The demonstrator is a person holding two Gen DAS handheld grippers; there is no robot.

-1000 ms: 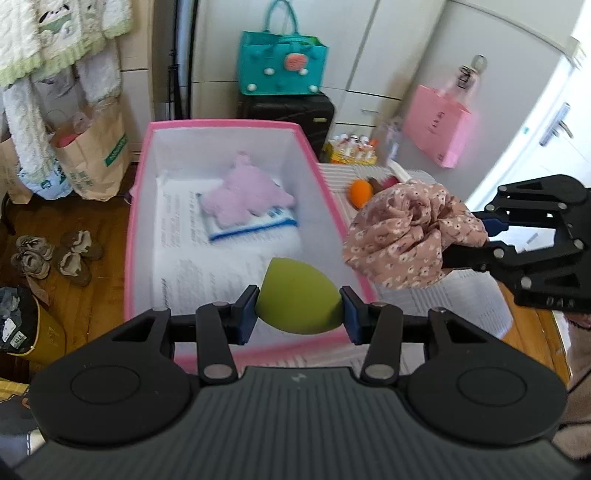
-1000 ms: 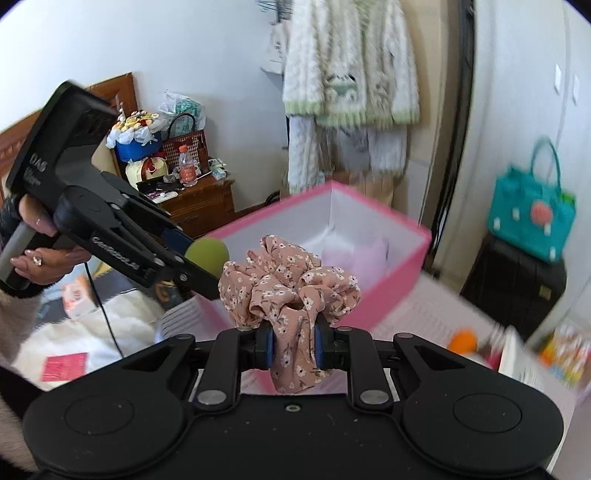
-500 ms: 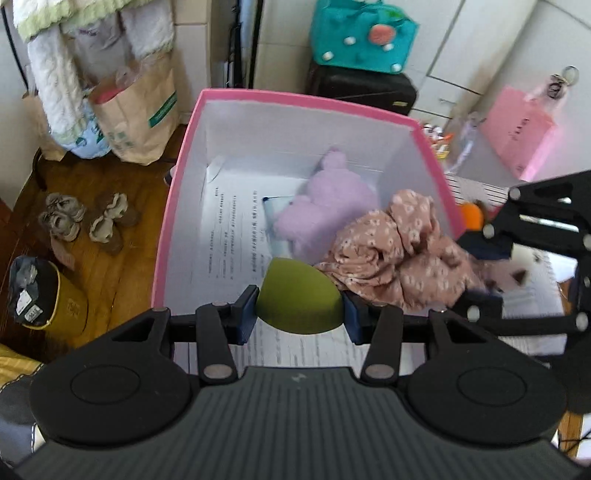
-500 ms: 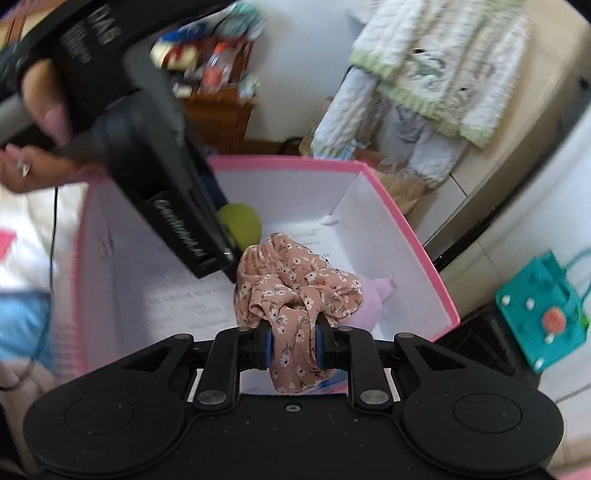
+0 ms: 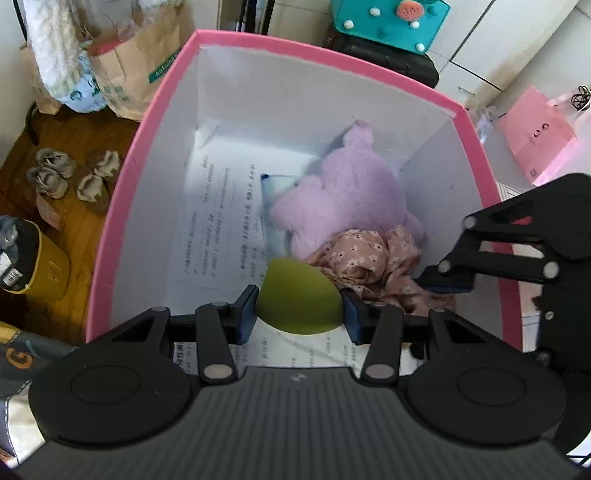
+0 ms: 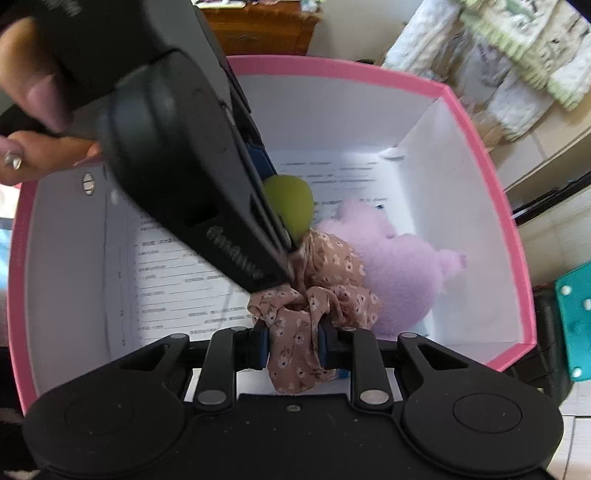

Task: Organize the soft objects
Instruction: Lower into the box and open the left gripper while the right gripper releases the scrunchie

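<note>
A pink box with white walls (image 5: pixel 147 122) (image 6: pixel 480 155) holds printed paper and a lilac plush toy (image 5: pixel 343 199) (image 6: pixel 399 273). My left gripper (image 5: pixel 299 310) is shut on a green egg-shaped sponge (image 5: pixel 295 299) (image 6: pixel 291 199), held low inside the box. My right gripper (image 6: pixel 291 343) is shut on a pink floral scrunchie (image 6: pixel 317 295) (image 5: pixel 369 262), which hangs inside the box against the plush toy and right beside the sponge. The right gripper also shows in the left wrist view (image 5: pixel 447 280), at the box's right wall.
Outside the box stand paper bags (image 5: pixel 140 70), shoes (image 5: pixel 74 177) on the wooden floor, a yellow bin (image 5: pixel 33 258), a teal bag (image 5: pixel 388 22) on a black case and a pink bag (image 5: pixel 535 136). Knitwear (image 6: pixel 517 55) hangs behind.
Both grippers have moved from above the box's edge down into the box, carrying the sponge and the scrunchie. The scrunchie now sits low by the plush toy.
</note>
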